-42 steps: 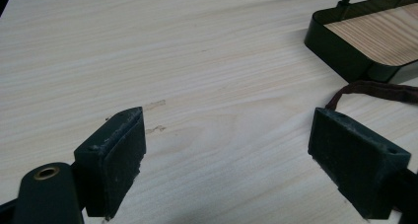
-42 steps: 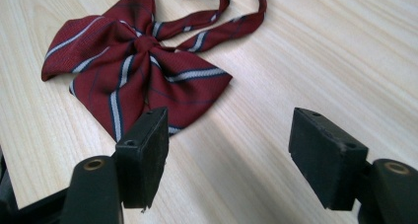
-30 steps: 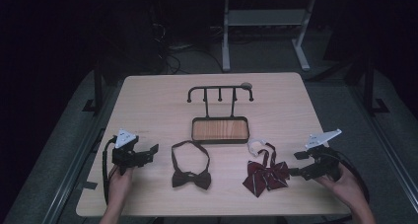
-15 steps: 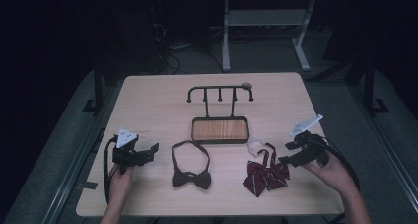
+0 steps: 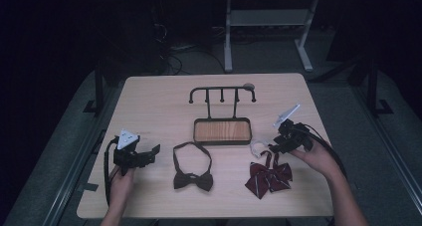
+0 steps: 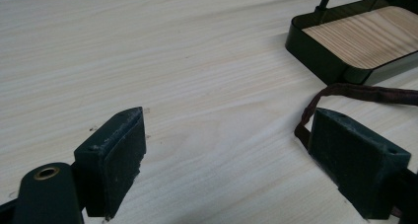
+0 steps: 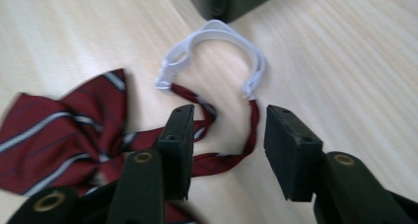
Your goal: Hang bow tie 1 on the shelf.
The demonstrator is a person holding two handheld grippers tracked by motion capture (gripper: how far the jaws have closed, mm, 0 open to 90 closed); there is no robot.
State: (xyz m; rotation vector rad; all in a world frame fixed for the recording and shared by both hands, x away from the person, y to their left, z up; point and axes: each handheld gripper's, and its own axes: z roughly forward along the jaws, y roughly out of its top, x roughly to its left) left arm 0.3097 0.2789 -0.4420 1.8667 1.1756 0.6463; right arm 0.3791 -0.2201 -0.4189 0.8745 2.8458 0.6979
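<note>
A red striped bow tie lies at the front right of the table, its neck strap ending in a white elastic loop. My right gripper hovers open just over that strap, jaws either side of it, the white loop just ahead. A dark brown bow tie lies front centre with its strap looped toward the stand. My left gripper rests open at the front left, empty, its right jaw close to the brown strap.
A black hanger stand with several pegs rises from a wood-lined tray at the table's centre; the tray's corner is ahead of the left gripper. Bare tabletop lies to the left and behind. The surrounding floor is dark.
My right gripper has moved left and forward from the table's right edge to above the red tie's strap. The left gripper has stayed put.
</note>
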